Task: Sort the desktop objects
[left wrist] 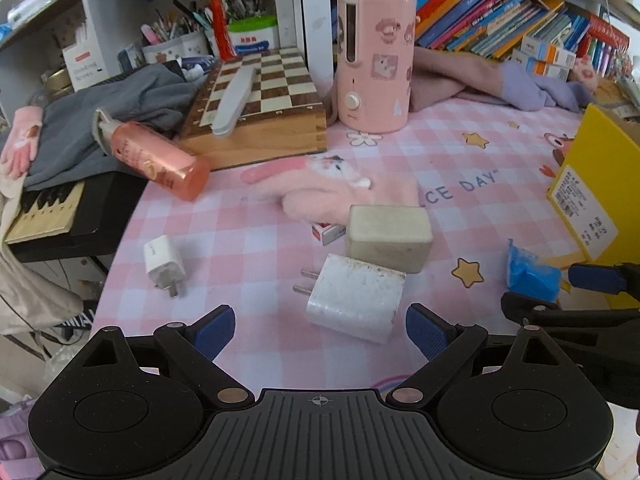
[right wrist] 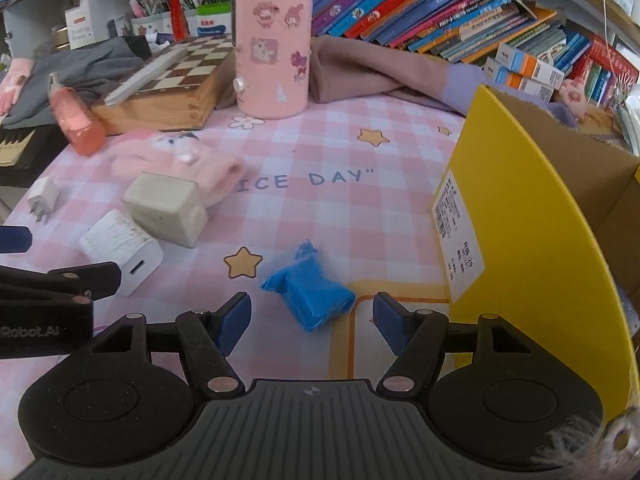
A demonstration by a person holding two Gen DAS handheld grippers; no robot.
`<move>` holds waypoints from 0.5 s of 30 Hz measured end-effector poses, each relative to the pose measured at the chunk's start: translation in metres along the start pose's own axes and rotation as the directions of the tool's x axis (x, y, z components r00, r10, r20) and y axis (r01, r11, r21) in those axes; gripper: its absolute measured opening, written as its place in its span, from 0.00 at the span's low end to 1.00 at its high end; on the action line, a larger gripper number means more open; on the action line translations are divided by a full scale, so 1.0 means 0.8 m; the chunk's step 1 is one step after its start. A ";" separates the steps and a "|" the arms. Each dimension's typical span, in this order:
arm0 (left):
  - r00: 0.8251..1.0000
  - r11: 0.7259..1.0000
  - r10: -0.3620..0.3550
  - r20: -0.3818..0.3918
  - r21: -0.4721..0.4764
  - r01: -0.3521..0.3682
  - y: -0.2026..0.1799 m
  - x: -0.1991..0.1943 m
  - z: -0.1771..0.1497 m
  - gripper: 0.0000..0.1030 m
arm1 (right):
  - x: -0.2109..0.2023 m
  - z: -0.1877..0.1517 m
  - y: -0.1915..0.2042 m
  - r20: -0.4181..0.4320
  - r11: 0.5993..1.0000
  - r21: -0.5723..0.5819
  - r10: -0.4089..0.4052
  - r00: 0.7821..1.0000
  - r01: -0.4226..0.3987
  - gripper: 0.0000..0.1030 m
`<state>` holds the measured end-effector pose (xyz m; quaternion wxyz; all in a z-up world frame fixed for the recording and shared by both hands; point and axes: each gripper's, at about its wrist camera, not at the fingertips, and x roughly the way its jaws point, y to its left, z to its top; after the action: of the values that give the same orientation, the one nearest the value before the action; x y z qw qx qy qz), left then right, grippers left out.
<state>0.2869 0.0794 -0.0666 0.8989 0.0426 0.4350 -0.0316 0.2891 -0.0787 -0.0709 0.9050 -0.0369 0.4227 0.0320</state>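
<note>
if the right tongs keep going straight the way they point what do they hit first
Most likely the blue packet: it lies just ahead of the open right tongs, roughly centred between them, with nothing in front of it.

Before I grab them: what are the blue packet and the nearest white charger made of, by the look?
Blue packet: apparently thin plastic film, slightly glossy, with crinkles and a twisted end; contents hidden. White charger: hard moulded plastic, smooth but scuffed and grimy, with two metal prongs.
</note>
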 end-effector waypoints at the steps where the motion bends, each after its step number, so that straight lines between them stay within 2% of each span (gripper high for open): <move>1: 1.000 1.000 -0.002 -0.003 -0.001 0.002 0.000 0.003 0.002 0.92 | 0.002 0.000 -0.001 -0.004 1.000 0.002 0.002 1.000 -0.002 0.64; 7: 1.000 1.000 -0.018 -0.022 0.014 0.018 -0.005 0.021 0.007 0.92 | 0.012 0.002 -0.005 -0.021 1.000 -0.001 0.001 1.000 -0.001 0.63; 11: 0.998 0.999 -0.045 -0.034 -0.007 0.045 -0.004 0.029 0.011 0.92 | 0.018 0.006 -0.009 -0.026 1.000 0.011 0.010 1.000 -0.009 0.62; 15: 0.997 0.998 -0.062 -0.045 -0.014 0.061 -0.003 0.036 0.012 0.91 | 0.020 0.008 -0.010 -0.030 0.999 0.020 0.030 0.999 -0.029 0.53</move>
<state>0.3123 0.0752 -0.0832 0.8877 0.0242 0.4564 -0.0554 0.3048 -0.0855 -0.0785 0.8983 -0.0222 0.4370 0.0407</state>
